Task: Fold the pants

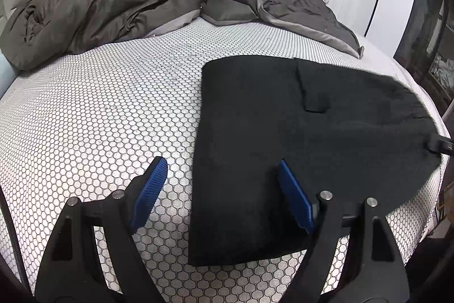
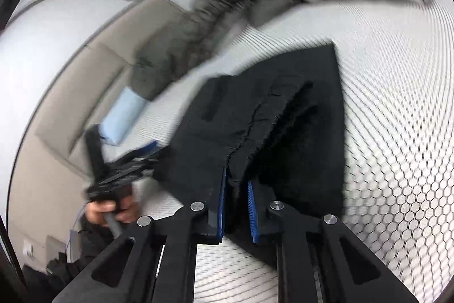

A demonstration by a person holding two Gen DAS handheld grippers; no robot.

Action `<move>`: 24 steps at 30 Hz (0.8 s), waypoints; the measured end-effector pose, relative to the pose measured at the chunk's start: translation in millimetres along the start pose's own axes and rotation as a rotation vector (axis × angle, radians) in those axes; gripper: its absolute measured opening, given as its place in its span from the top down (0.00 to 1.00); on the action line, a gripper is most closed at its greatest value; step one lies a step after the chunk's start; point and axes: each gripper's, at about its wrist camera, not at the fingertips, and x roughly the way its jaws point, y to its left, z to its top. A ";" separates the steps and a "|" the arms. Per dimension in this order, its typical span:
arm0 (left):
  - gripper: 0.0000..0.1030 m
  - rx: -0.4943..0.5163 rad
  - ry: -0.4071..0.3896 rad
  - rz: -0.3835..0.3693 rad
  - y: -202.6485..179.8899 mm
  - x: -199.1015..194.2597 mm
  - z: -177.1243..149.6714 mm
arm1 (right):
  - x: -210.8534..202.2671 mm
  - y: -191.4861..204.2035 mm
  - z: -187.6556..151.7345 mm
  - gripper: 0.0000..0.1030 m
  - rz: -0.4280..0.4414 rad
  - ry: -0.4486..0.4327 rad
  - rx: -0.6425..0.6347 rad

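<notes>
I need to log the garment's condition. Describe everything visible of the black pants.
The black pants are dark, matte, fuzzy-looking fabric, folded into a flat slab on the honeycomb-patterned mattress. A slit pocket shows on top. The right tongs pinch a gathered edge and lift it; the left tongs stand open, straddling the near left edge without gripping.

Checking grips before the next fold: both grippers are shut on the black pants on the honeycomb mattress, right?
Not quite. Only the right gripper is shut on the black pants, pinching a bunched edge, as the right wrist view shows. The left gripper is open, per the left wrist view: one finger over the honeycomb mattress, the other over the pants, holding nothing.
</notes>
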 end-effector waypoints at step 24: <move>0.24 0.069 -0.010 -0.005 -13.3 -3.2 -4.6 | 19.2 -8.9 -7.4 0.86 -0.212 0.037 -0.019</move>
